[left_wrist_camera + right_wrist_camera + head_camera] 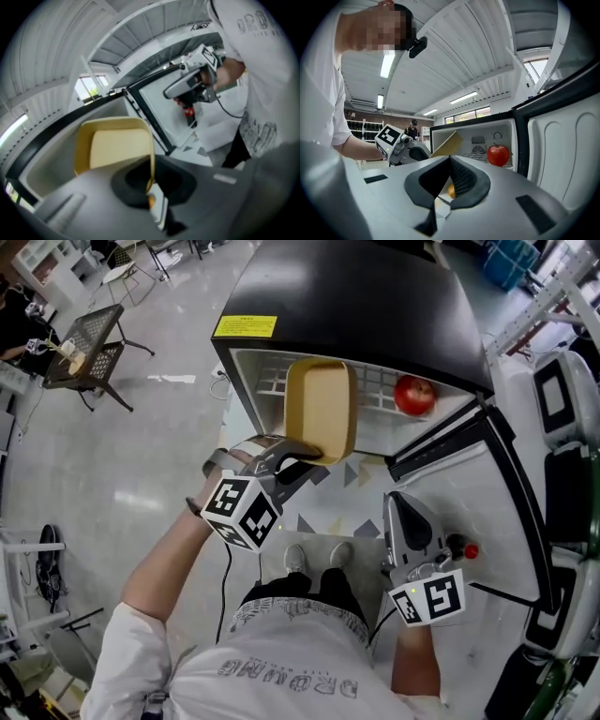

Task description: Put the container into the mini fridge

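The yellow container (321,409) hangs tilted in front of the open black mini fridge (356,296), its open side facing me. My left gripper (305,454) is shut on the container's near rim; in the left gripper view the rim (151,164) runs straight between the jaws (151,180). My right gripper (405,502) hovers lower right by the open fridge door (469,493), shut and empty. From the right gripper view (450,159) the container (446,144) sits at the fridge mouth. A red apple (414,395) rests on the wire shelf (375,381), to the right inside.
The fridge door swings out to the right. A small red-topped item (471,551) shows beside the right gripper. A mesh chair (94,348) stands far left, white equipment (562,399) along the right. The person's shoes (319,557) are just before the fridge.
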Action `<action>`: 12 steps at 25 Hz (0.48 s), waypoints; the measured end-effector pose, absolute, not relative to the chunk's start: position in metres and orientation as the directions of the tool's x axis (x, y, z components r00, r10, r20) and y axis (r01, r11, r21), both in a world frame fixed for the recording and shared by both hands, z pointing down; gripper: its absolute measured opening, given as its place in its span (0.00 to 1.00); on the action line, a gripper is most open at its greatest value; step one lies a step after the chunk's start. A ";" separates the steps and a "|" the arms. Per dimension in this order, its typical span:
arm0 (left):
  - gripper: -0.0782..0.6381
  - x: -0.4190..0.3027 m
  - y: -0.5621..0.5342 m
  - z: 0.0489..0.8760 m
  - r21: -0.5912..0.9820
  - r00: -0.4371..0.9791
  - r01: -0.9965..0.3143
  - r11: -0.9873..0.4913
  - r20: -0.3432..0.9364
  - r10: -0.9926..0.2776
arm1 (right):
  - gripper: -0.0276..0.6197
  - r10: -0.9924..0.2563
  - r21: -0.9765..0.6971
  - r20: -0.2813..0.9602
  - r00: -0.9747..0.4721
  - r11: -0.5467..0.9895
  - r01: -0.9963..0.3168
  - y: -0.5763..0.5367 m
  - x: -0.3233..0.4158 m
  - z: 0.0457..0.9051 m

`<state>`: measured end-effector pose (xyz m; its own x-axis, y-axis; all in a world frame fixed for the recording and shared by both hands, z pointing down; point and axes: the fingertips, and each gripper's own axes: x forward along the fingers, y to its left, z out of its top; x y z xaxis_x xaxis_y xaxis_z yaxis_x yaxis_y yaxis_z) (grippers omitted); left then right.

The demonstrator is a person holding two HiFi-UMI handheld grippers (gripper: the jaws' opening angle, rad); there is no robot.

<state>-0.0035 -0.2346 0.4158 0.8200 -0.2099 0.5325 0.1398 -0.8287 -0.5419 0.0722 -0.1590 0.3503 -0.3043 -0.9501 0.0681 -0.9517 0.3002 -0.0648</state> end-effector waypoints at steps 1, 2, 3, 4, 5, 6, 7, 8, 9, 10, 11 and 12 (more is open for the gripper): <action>0.12 -0.001 -0.236 0.416 -0.548 0.812 0.151 -0.823 0.543 -0.212 | 0.04 -0.948 -0.071 0.065 -0.310 0.306 -0.949 -0.161 0.074 0.351; 0.12 0.002 -0.238 0.417 -0.554 0.804 0.163 -0.817 0.554 -0.215 | 0.04 -0.947 -0.077 0.062 -0.317 0.312 -0.947 -0.164 0.075 0.352; 0.12 0.005 -0.240 0.416 -0.557 0.795 0.174 -0.812 0.566 -0.217 | 0.04 -0.945 -0.084 0.059 -0.323 0.318 -0.945 -0.166 0.077 0.353; 0.12 0.008 -0.242 0.416 -0.558 0.787 0.184 -0.809 0.577 -0.219 | 0.04 -0.943 -0.090 0.056 -0.329 0.324 -0.942 -0.168 0.079 0.353; 0.12 0.011 -0.244 0.415 -0.559 0.779 0.192 -0.807 0.587 -0.220 | 0.04 -0.940 -0.094 0.053 -0.336 0.330 -0.939 -0.170 0.081 0.352; 0.12 0.015 -0.247 0.414 -0.558 0.772 0.199 -0.805 0.596 -0.222 | 0.04 -0.938 -0.099 0.049 -0.343 0.337 -0.936 -0.172 0.083 0.352; 0.12 0.019 -0.250 0.414 -0.558 0.764 0.205 -0.804 0.605 -0.225 | 0.04 -0.936 -0.103 0.046 -0.348 0.343 -0.934 -0.173 0.086 0.352; 0.12 0.023 -0.254 0.413 -0.558 0.756 0.210 -0.803 0.614 -0.229 | 0.04 -0.934 -0.108 0.044 -0.354 0.348 -0.931 -0.175 0.089 0.353; 0.12 0.026 -0.258 0.413 -0.558 0.746 0.215 -0.801 0.623 -0.234 | 0.04 -0.932 -0.113 0.042 -0.359 0.353 -0.929 -0.176 0.092 0.354; 0.12 0.030 -0.263 0.413 -0.560 0.736 0.220 -0.799 0.633 -0.241 | 0.04 -0.930 -0.118 0.040 -0.364 0.358 -0.926 -0.178 0.095 0.354; 0.12 0.033 -0.268 0.412 -0.560 0.725 0.226 -0.797 0.643 -0.247 | 0.04 -0.928 -0.122 0.039 -0.370 0.363 -0.924 -0.180 0.098 0.355; 0.12 0.036 -0.274 0.412 -0.561 0.714 0.232 -0.795 0.653 -0.253 | 0.04 -0.926 -0.126 0.039 -0.374 0.367 -0.922 -0.182 0.100 0.356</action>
<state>0.0357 -0.2737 0.4119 0.7136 -0.2529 0.6533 0.2315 -0.7950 -0.5606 0.1003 -0.1817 0.3564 -0.3744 -0.9265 0.0389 -0.9216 0.3671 -0.1262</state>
